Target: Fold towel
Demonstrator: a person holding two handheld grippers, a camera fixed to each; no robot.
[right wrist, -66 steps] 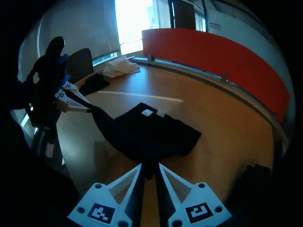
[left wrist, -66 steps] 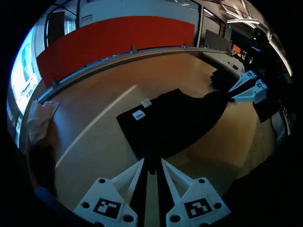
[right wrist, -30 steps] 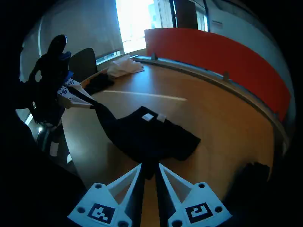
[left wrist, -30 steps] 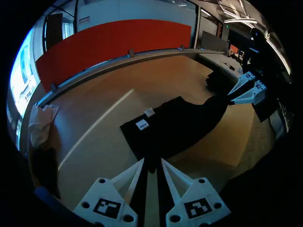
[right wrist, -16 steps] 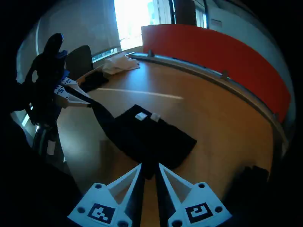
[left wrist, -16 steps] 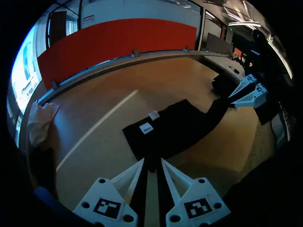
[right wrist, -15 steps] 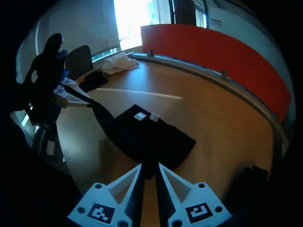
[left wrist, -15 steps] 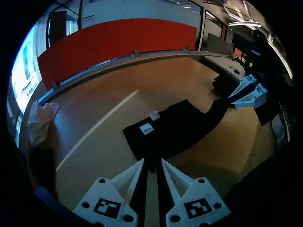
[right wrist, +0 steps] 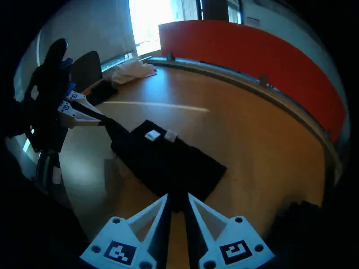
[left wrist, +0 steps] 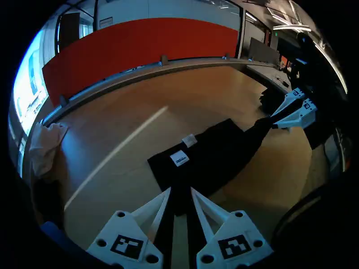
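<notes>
"Two white fingers are seen at six o'clock in the left gripper view; how is the left gripper (left wrist: pixel 180 199) set?"

"It is closed: both fingers are pressed together on a corner of the dark towel (left wrist: pixel 211 150), which is raised off the wooden table (left wrist: pixel 125 116) at that spot. The same is seen in the right gripper view, where the right gripper (right wrist: pixel 178 199) is clamped at six o'clock on another corner of the towel (right wrist: pixel 166 161)."

"Where is the rest of the towel laid?"

"It is spread on the table just beyond the fingertips, towards twelve o'clock, with two small white tags (left wrist: pixel 180 158) on top. In the left gripper view a strip of it is drawn up towards two o'clock, where it is held by the right gripper (left wrist: pixel 273 122); in the right gripper view a strip is drawn towards ten o'clock to the left gripper (right wrist: pixel 102 119)."

"And farther off?"

"A white cloth (left wrist: pixel 42 148) is found at nine o'clock by the table's edge in the left gripper view, well apart from the towel, and a dark pile (left wrist: pixel 269 96) at two o'clock behind the right gripper. A red partition (left wrist: pixel 134 45) is set along the far edge at twelve o'clock."
</notes>
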